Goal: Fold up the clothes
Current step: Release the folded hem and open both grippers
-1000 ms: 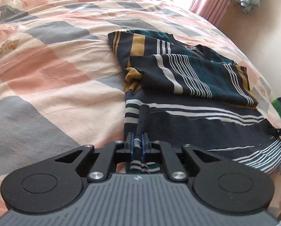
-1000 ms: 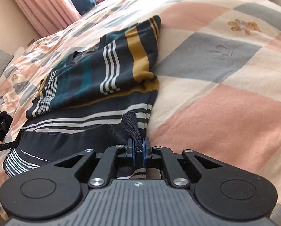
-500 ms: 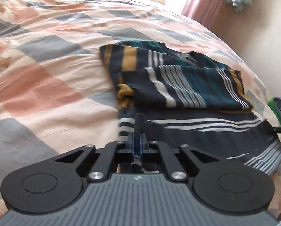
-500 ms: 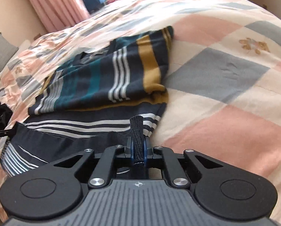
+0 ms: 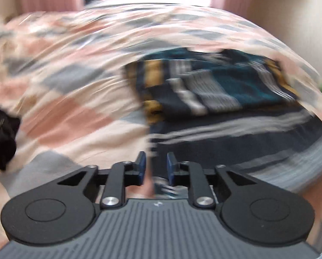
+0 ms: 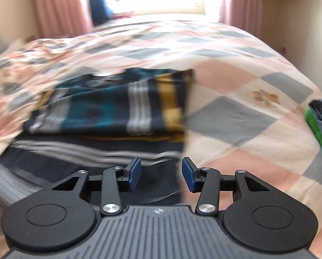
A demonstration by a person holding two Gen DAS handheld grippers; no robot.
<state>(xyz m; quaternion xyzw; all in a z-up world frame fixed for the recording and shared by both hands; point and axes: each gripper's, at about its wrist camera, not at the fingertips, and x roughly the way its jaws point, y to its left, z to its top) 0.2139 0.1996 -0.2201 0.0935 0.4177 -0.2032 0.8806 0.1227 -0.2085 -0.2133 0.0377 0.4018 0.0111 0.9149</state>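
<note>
On the checked bedspread lies the striped sweater, half folded. Left gripper and right gripper hover over its near hem, jaws parted, empty. Next comes regrasping the hem for another fold.

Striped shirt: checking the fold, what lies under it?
The striped shirt lies on the checked bedspread. Its folded upper layer covers the layers beneath; nothing else shows.

Bed with checked pink, grey and cream cover; frames motion-blurred.

Lying on cover: striped sweater, navy, teal, mustard and white, upper part folded over the lower. Dark item at left edge, left view; green-edged item at right edge, right view; neither identifiable.
</note>
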